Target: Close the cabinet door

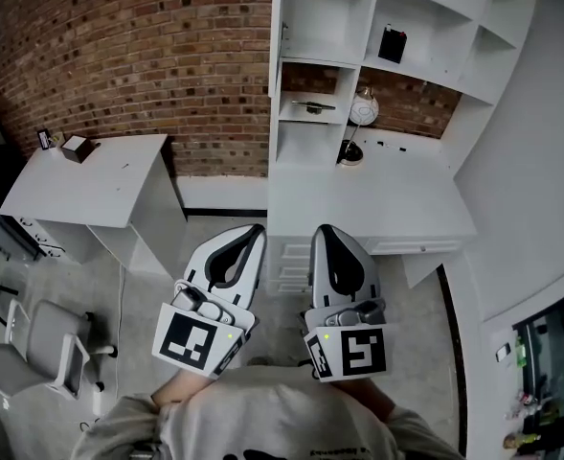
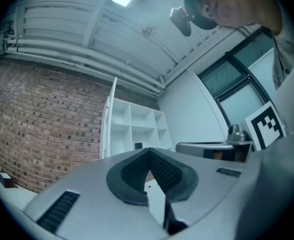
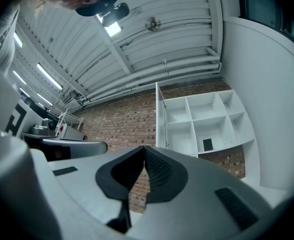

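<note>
The white shelf cabinet (image 1: 425, 27) stands against the brick wall above a white desk (image 1: 406, 204). Its tall door (image 1: 275, 65) stands open and shows edge-on at the cabinet's left side; it also shows as a thin white edge in the left gripper view (image 2: 108, 119) and the right gripper view (image 3: 158, 119). My left gripper (image 1: 253, 230) and right gripper (image 1: 326, 230) are side by side in front of the desk, well short of the door. The left gripper's (image 2: 149, 150) jaws meet at the tips with nothing between them. The right gripper's (image 3: 144, 147) jaws do too.
A black box (image 1: 392, 44) sits in one shelf cell and a round white lamp (image 1: 363, 110) in a lower one. Drawers (image 1: 286, 257) sit under the desk. A second white table (image 1: 90, 185) with a small box (image 1: 75, 148) is at the left, a grey chair (image 1: 33, 348) below it.
</note>
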